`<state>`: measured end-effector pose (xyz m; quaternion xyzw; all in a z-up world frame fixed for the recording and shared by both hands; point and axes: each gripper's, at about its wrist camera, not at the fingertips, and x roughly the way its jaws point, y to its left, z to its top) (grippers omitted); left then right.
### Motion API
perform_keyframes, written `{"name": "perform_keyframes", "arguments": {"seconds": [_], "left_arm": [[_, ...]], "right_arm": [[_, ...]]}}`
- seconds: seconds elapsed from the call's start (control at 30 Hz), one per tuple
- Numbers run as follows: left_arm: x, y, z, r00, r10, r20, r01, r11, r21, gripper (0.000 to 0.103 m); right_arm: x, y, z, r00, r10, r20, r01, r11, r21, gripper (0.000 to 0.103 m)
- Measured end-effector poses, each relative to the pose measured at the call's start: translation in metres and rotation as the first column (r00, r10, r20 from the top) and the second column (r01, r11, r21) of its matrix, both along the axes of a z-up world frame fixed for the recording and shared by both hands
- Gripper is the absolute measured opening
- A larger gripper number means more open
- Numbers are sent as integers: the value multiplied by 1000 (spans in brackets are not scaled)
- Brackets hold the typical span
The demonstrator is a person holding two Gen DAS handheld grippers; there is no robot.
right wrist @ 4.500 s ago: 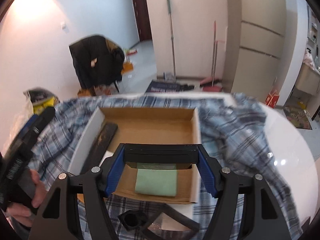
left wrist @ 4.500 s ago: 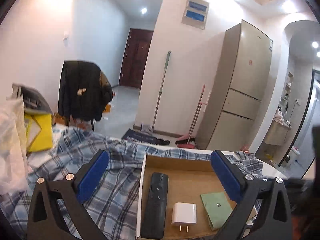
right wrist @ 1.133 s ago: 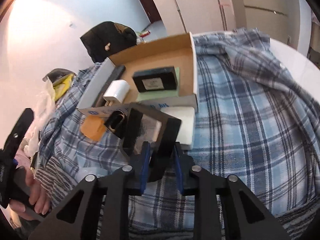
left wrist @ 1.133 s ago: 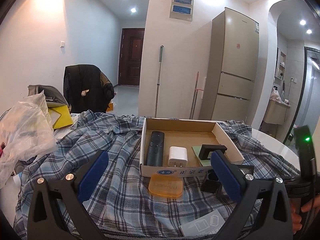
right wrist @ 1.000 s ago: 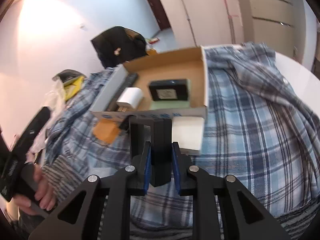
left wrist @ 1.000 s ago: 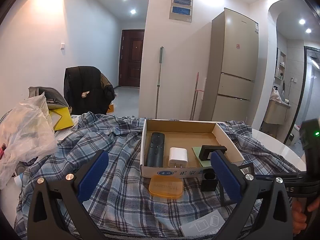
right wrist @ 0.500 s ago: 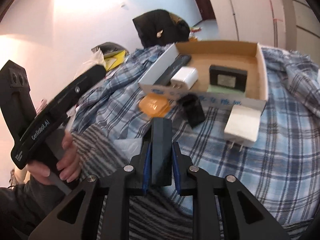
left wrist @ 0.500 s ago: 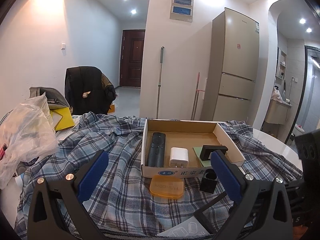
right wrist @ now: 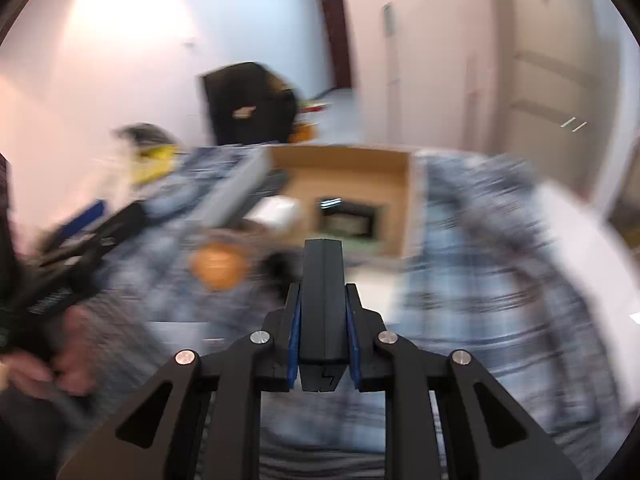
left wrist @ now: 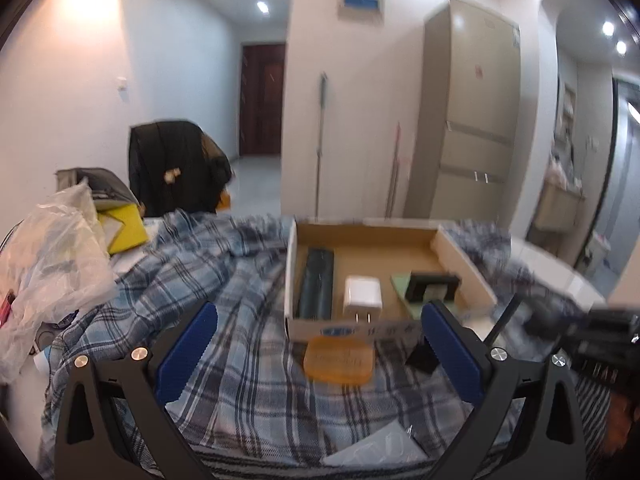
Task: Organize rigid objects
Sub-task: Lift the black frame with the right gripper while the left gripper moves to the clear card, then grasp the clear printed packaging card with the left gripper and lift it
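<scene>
An open cardboard box point(left wrist: 464, 258) lies on the plaid cloth point(left wrist: 224, 304) and holds a black remote point(left wrist: 316, 282), a white charger point(left wrist: 362, 294), a green card point(left wrist: 400, 285) and a small black box point(left wrist: 432, 286). An orange case point(left wrist: 338, 360) and a small black cube point(left wrist: 422, 358) lie in front of it. My left gripper point(left wrist: 318, 360) is open and empty, held above the cloth. My right gripper point(right wrist: 323, 316) is shut on a flat black stand point(right wrist: 323, 280), held above the cloth before the box point(right wrist: 356, 168). The right wrist view is blurred.
A white plastic bag point(left wrist: 52, 264) and a yellow item point(left wrist: 124, 228) lie at the left. A white sheet point(left wrist: 372, 454) lies near the front edge. A chair with a black jacket point(left wrist: 176, 168), a broom and a fridge point(left wrist: 468, 120) stand behind the table.
My right gripper lifted the black stand off the cloth and swung left, then back toward the box. My left gripper stayed open and drew slightly closer to the box.
</scene>
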<state>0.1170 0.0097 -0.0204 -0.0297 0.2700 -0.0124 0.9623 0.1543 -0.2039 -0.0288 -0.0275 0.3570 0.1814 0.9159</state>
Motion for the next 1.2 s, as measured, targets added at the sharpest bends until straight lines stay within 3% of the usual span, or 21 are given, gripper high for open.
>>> {"name": "perform_keyframes", "arguments": {"seconds": [0.07, 0.17, 0.3, 0.43, 0.53, 0.6, 0.7, 0.83, 1.03, 1.07, 1.13, 1.2], "left_arm": [[8, 0, -3, 996, -24, -88, 23, 1000, -9, 103], [14, 5, -7, 978, -65, -197, 56, 997, -53, 103], [11, 10, -12, 951, -64, -304, 55, 998, -37, 103], [14, 15, -28, 872, -121, -474, 64, 989, -134, 99], [21, 24, -42, 799, -131, -587, -17, 971, -240, 92], [25, 22, -47, 763, -133, -632, -28, 971, -238, 92], [24, 10, -50, 745, -115, -657, -7, 983, -181, 91], [19, -7, -50, 725, -174, -667, 28, 974, -224, 91], [20, -27, -55, 693, -142, -706, 49, 987, -150, 88], [20, -26, -57, 693, -132, -709, 45, 989, -140, 85], [19, -24, -58, 694, -91, -715, 22, 994, -106, 65], [20, -21, -58, 696, -92, -712, 21, 994, -108, 57]], "right_arm": [[-1, -2, 2, 999, -27, 28, 28, 999, -46, 18], [4, -4, -1, 1000, -23, -15, 23, 999, -40, 18], [3, -3, -6, 999, -19, -47, 17, 999, -50, 18], [-4, -3, -5, 997, -7, -76, 3, 999, -44, 18], [-8, 0, -11, 996, -1, -91, -4, 998, -56, 18], [-9, 1, -13, 995, 5, -98, -10, 999, -47, 18], [-10, 2, -14, 996, 11, -94, -15, 999, -46, 18], [-11, 2, -14, 996, 22, -87, -26, 998, -49, 18], [-12, 1, -16, 996, 29, -87, -34, 998, -55, 18], [-12, 2, -16, 996, 31, -86, -36, 998, -56, 18], [-13, 2, -15, 996, 39, -85, -44, 998, -50, 18], [-14, 2, -15, 996, 42, -82, -46, 998, -51, 18]]}}
